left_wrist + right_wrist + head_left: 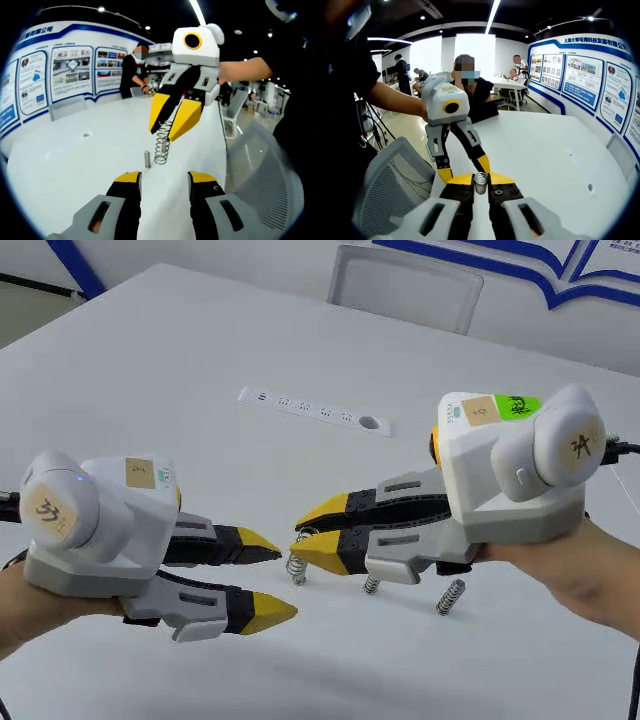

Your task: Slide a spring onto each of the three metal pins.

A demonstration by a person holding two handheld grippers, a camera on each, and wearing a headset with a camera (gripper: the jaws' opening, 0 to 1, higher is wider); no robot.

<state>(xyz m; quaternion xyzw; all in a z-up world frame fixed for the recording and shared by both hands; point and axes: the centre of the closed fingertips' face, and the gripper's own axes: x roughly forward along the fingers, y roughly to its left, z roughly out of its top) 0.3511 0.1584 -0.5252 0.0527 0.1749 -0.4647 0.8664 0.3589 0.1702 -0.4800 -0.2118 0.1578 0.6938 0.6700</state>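
My right gripper (298, 537) reaches in from the right, shut on the top of a steel spring (297, 566) that hangs down to the white table (150, 390). In the left gripper view that spring (161, 146) dangles from the right gripper (162, 134), beside a short grey upright pin (147, 158). The right gripper view shows the spring (480, 183) end-on between its own jaws (480, 179). Two more springs (371, 583) (450, 596) stand tilted under the right gripper. My left gripper (275, 580) is open and faces the right one, a little apart (463, 169).
A white power strip (315, 410) lies further back on the table, with a grey chair (405, 285) behind the far edge. A mesh chair (260, 165) stands beside the table. People sit and stand in the room behind (470, 85).
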